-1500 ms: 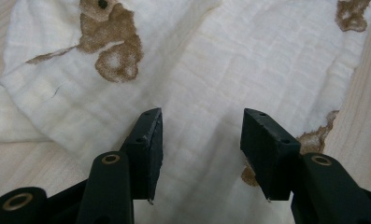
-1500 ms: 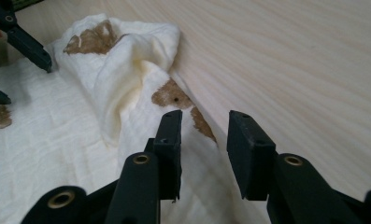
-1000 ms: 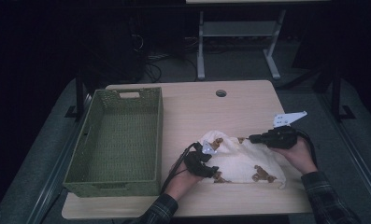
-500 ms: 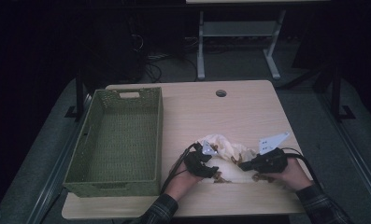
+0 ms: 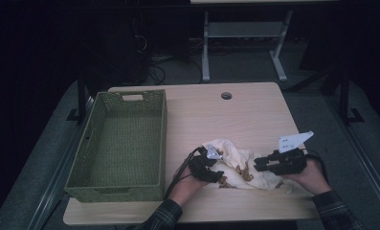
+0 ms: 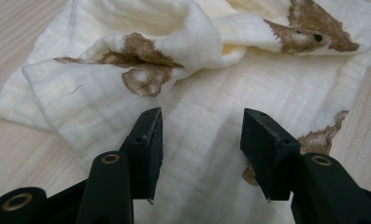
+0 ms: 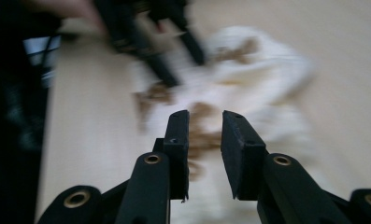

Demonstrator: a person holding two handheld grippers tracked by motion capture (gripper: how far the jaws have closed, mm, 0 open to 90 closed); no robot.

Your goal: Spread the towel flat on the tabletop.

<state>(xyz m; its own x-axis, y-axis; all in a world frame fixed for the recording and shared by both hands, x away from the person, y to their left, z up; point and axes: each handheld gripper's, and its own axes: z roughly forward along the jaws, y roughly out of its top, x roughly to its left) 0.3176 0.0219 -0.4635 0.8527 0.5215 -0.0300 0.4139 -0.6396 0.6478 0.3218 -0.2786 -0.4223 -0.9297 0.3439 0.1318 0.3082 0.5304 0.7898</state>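
Well, the table [image 5: 254, 110] has bare room far and right; the basket [image 5: 118, 143] sits left. Near the front edge lies the crumpled cloth [image 5: 235, 165], soft and light, probably best pinched at a raised fold. Left gripper [image 6: 199, 140] gapes wide over it; right gripper [image 7: 205, 140] stands slightly parted, empty.

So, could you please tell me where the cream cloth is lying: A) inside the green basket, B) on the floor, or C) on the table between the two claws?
C: the high view shows the cloth on the table, beside the basket.
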